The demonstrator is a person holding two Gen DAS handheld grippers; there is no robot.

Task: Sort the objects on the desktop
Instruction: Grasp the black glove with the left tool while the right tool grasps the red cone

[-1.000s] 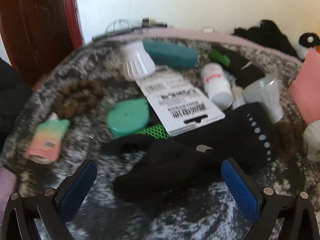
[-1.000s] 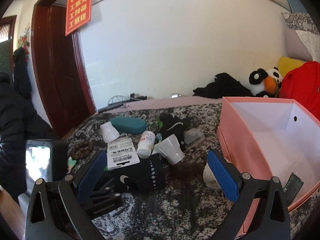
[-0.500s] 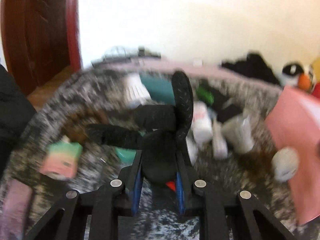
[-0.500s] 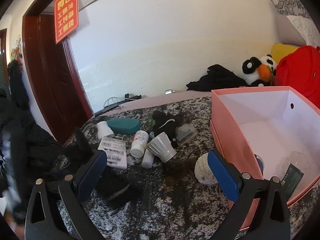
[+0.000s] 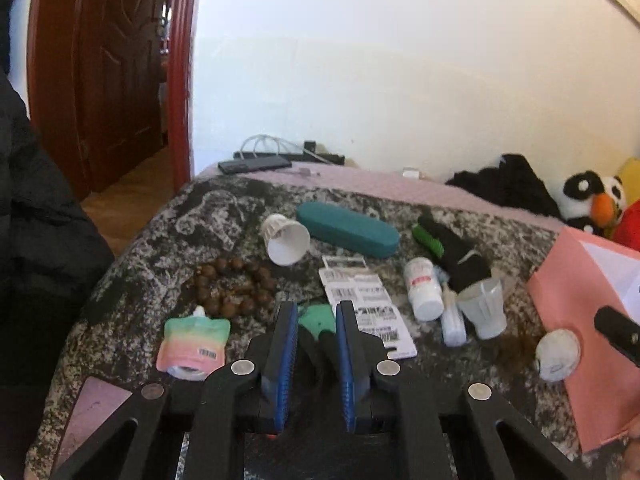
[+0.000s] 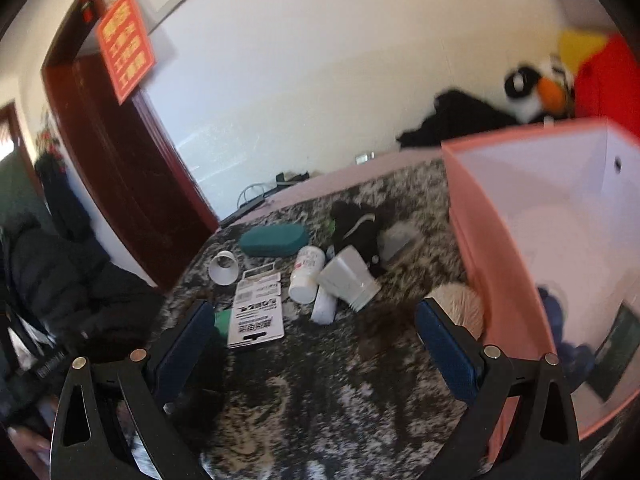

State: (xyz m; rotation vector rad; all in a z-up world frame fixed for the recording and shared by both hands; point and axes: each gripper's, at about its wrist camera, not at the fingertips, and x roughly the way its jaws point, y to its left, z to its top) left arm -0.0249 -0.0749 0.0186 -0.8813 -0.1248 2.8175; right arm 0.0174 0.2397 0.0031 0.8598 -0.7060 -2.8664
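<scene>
My left gripper (image 5: 316,320) is shut on a black glove (image 5: 316,350), a strip of which shows between the blue pads, held above the mottled table (image 5: 168,240). Beyond lie a green disc (image 5: 318,316), a barcode card (image 5: 368,308), a white pill bottle (image 5: 423,288), a teal case (image 5: 348,230), white cups (image 5: 286,238), a second black glove (image 5: 456,254) and brown beads (image 5: 232,286). My right gripper (image 6: 316,332) is open and empty over the table, left of the pink box (image 6: 480,216). The card (image 6: 258,308) and bottle (image 6: 306,274) lie ahead of it.
A pastel pouch (image 5: 194,342) lies at the table's left front. A yarn ball (image 6: 460,304) sits against the pink box, which holds several items. A black jacket (image 5: 36,240) stands at the left. A plush penguin (image 5: 592,200) sits at the back right.
My left gripper closed on the black glove and lifted it off the table; the glove now hangs mostly below the fingers. The right gripper moved closer to the pink box, still open.
</scene>
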